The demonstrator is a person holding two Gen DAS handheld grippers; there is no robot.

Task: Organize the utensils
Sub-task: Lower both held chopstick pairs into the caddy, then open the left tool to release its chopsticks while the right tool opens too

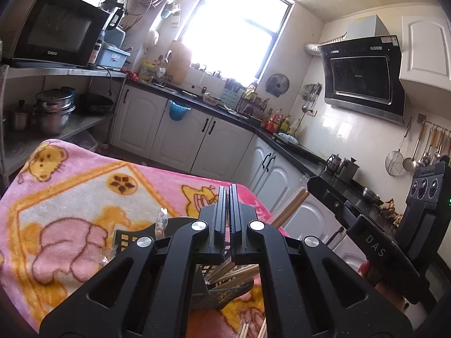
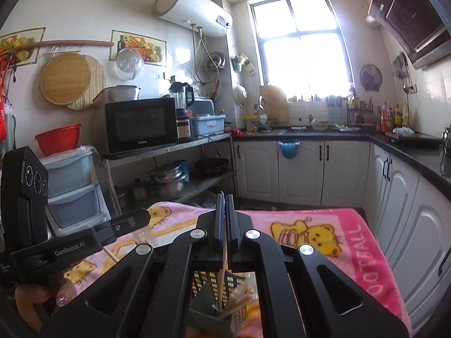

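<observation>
A dark slotted basket [image 1: 126,236] [image 2: 205,278] stands on a pink cartoon blanket [image 1: 70,183] [image 2: 324,219] and holds several wooden chopsticks [image 1: 234,274] [image 2: 239,301]. A clear wrapper [image 1: 162,222] sticks up at its left side. My left gripper [image 1: 228,194] [image 2: 146,214] hovers over the basket, shut, with nothing visible between its jaws. My right gripper [image 2: 224,200] [image 1: 310,184] is just to its right, shut on a chopstick [image 2: 222,270] [image 1: 290,208] that slants down into the basket. More chopsticks [image 1: 245,331] lie loose on the blanket near me.
White cabinets under a black counter [image 1: 296,146] [image 2: 408,152] run along the back and right. A metal shelf [image 1: 56,129] [image 2: 191,191] with pots and a microwave [image 2: 141,125] stands on the left. A hand [image 1: 366,270] [image 2: 42,295] holds each gripper.
</observation>
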